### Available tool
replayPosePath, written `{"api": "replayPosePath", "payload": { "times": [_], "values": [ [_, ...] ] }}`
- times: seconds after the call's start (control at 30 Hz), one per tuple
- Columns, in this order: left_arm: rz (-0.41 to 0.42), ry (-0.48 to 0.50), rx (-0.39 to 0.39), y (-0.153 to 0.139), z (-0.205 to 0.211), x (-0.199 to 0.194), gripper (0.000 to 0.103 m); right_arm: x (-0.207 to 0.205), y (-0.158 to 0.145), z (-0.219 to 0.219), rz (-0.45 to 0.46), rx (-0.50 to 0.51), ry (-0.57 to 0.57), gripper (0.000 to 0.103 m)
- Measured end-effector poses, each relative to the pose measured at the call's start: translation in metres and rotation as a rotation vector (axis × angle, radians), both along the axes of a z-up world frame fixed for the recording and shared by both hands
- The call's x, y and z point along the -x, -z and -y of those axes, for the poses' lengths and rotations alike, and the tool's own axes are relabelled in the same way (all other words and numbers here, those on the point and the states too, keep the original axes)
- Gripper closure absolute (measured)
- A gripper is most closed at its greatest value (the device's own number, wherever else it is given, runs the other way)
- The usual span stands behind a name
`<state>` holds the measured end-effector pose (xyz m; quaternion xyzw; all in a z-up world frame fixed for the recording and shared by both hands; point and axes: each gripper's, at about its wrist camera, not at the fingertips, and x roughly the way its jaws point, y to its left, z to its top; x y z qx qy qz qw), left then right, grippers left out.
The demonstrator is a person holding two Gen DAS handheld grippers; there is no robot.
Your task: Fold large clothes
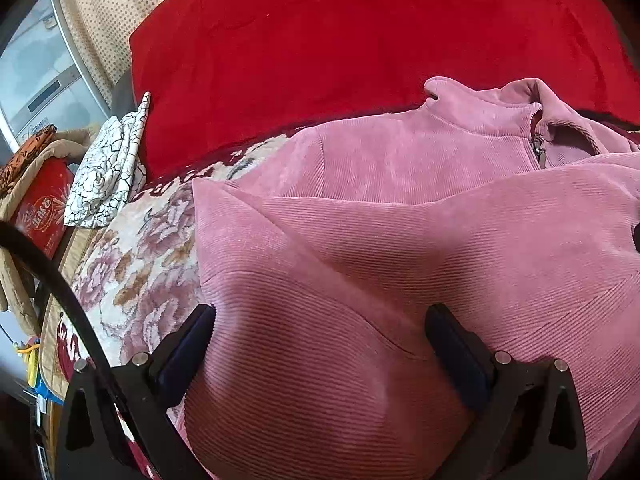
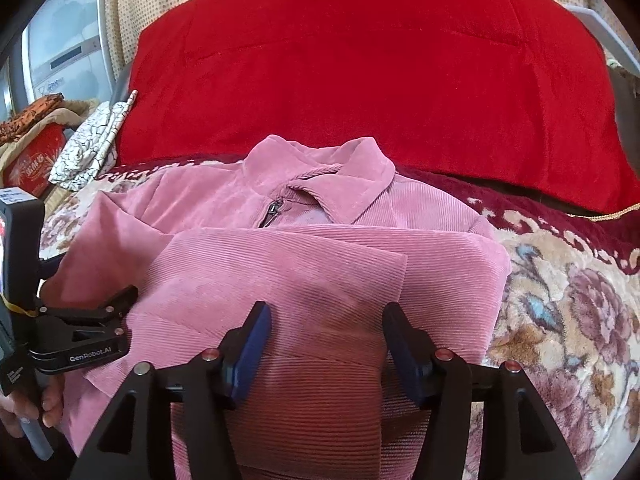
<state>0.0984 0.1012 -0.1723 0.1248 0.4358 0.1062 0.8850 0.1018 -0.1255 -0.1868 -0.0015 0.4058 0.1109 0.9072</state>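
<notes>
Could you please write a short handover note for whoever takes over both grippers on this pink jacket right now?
Left gripper: open, its fingers either side of a raised fold of the pink corduroy jacket, not pinching it.
Right gripper: open, fabric between the fingers, pads clear of it.
The jacket lies on the floral blanket, collar towards the red cushion, zip closed at the neck.
Done: the lower part looks folded up over the chest and the sides seem tucked in.
Left: probably smooth the fold, check the edges are square, then one more fold if a smaller bundle is wanted.

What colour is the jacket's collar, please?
Pink, like the rest of the jacket; the collar shows best in the right wrist view.
</notes>
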Motion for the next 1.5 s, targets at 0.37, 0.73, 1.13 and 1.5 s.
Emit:
{"api": "replayPosePath", "payload": {
  "times": [0.37, 0.73, 1.13, 1.5],
  "values": [
    [-0.025, 0.030, 0.012, -0.006, -0.003, 0.000, 0.000, 0.000, -0.002, 0.004, -0.021, -0.022, 0.006, 0.040],
    [0.084, 0.108, 0.026, -0.033, -0.038, 0.039, 0.000, 0.020, -0.023, 0.046, 0.030, -0.056, 0.051, 0.040],
    [0.089, 0.220, 0.150, -0.028, -0.093, 0.141, 0.000, 0.108, -0.012, 0.117, 0.022, -0.261, 0.117, 0.040],
    [-0.040, 0.027, 0.419, 0.009, -0.135, 0.182, 0.035, 0.185, 0.015, 0.110, -0.125, -0.338, 0.006, 0.040]
  ]
}}
